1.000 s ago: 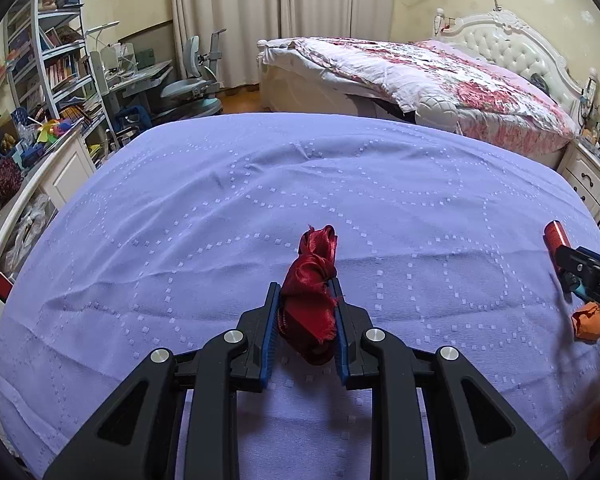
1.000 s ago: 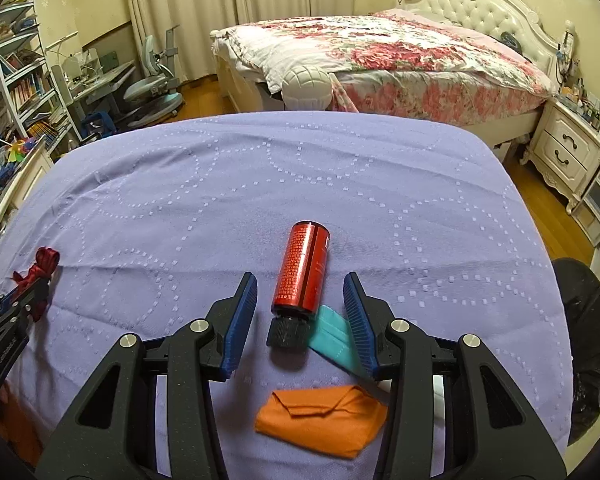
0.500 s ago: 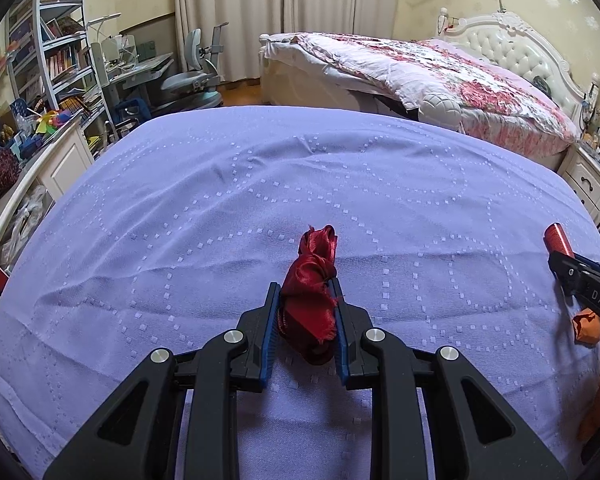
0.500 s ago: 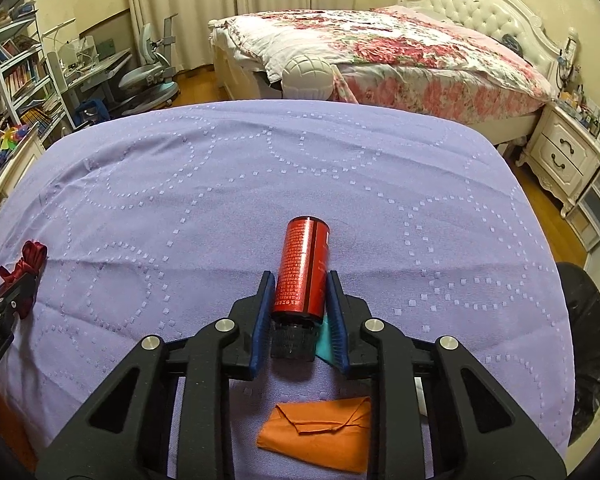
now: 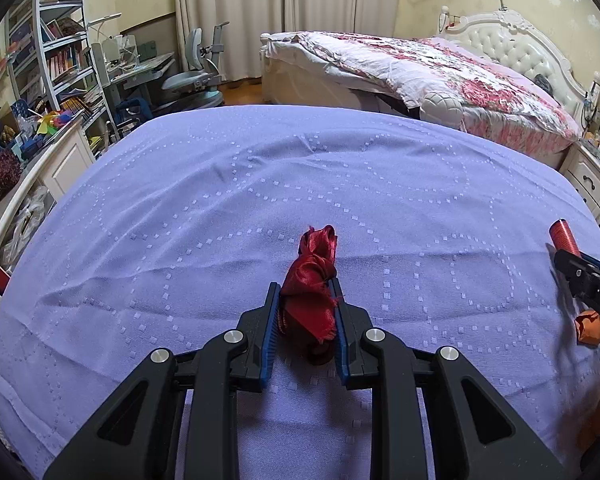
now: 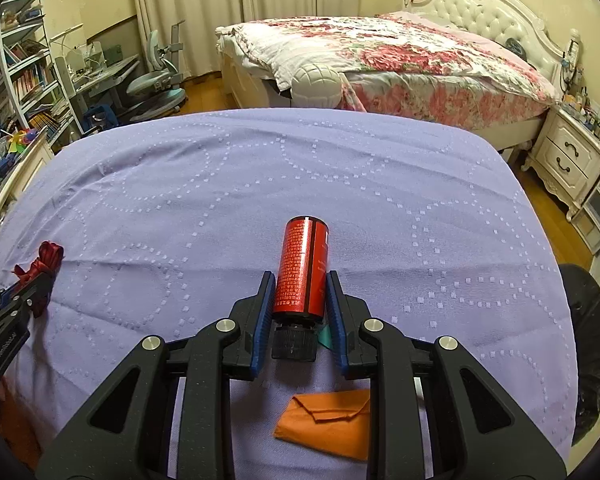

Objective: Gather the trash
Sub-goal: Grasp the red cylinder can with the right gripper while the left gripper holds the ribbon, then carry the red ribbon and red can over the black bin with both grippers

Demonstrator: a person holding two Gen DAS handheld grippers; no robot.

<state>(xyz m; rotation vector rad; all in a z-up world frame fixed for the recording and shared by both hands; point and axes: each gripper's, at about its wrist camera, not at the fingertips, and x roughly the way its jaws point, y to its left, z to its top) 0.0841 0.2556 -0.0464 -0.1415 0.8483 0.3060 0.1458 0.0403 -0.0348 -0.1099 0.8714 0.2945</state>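
Note:
A crumpled red satin ribbon (image 5: pixel 316 248) is clamped between the blue pads of my left gripper (image 5: pixel 305 286), just above the purple bedspread (image 5: pixel 300 184). My right gripper (image 6: pixel 300 276) is shut on a red bottle (image 6: pixel 306 248) with a black cap (image 6: pixel 294 344); the cap end points back toward the camera. Under that gripper lie a folded orange paper (image 6: pixel 328 420) and a teal scrap (image 6: pixel 325 336). In the right wrist view the left gripper (image 6: pixel 32 284) and the ribbon (image 6: pixel 48 254) show at the far left. The left wrist view has the bottle (image 5: pixel 562 234) at its right edge.
A black bin (image 6: pixel 592 344) stands off the bedspread's right edge. Beyond the far edge are a floral bed (image 6: pixel 400 56), a desk chair (image 6: pixel 156 80) and bookshelves (image 5: pixel 60 68). A white nightstand (image 6: pixel 568 160) stands at the right.
My right gripper's jaws closed from open onto the red bottle. The left gripper kept its hold on the ribbon and stayed put.

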